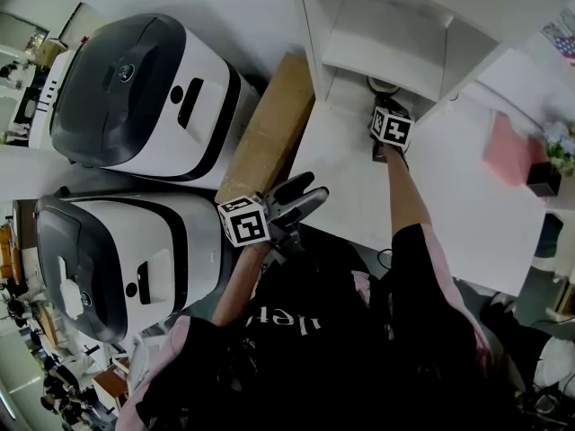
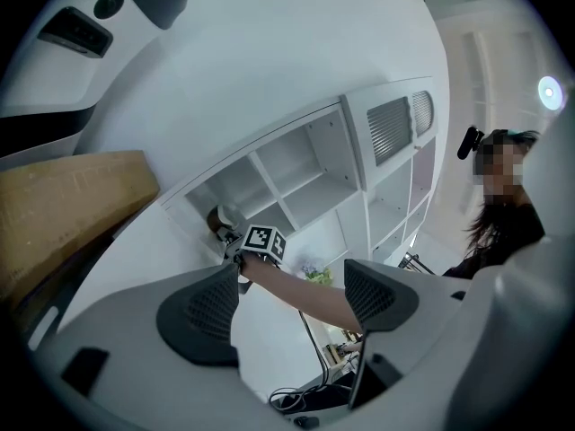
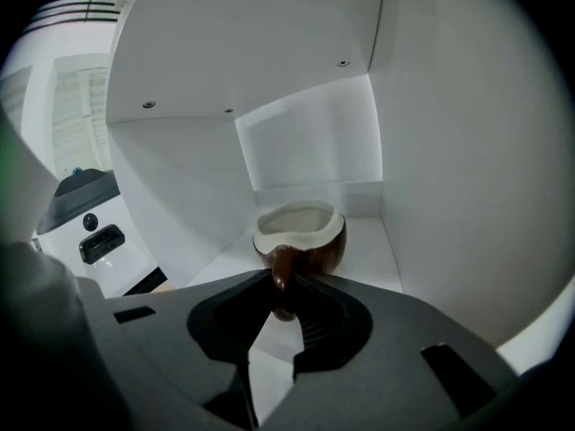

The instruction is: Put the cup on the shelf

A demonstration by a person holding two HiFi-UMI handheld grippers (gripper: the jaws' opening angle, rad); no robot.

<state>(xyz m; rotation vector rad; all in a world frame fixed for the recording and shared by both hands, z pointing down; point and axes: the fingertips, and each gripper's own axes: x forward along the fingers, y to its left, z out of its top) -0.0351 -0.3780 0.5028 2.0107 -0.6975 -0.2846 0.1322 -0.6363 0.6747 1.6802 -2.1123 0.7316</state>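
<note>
A brown cup (image 3: 302, 239) with a white inside sits in the lowest compartment of the white shelf (image 3: 377, 241), and its handle points toward me. My right gripper (image 3: 282, 305) is shut on that handle. From the head view, the right gripper (image 1: 386, 102) reaches into the shelf (image 1: 382, 48), where only the cup's (image 1: 384, 85) rim shows. My left gripper (image 1: 305, 196) hangs open and empty near my body, off the table's left edge. In the left gripper view, its fingers (image 2: 201, 312) stand wide apart, and the cup (image 2: 219, 219) is small and far off in the shelf (image 2: 305, 182).
A long cardboard box (image 1: 269, 133) leans beside the shelf's left wall. Two white and black machines (image 1: 144, 92) (image 1: 112, 259) stand to the left. The white table (image 1: 467, 209) carries a pink item (image 1: 509, 150) and a small potted plant (image 1: 554, 151) at the right.
</note>
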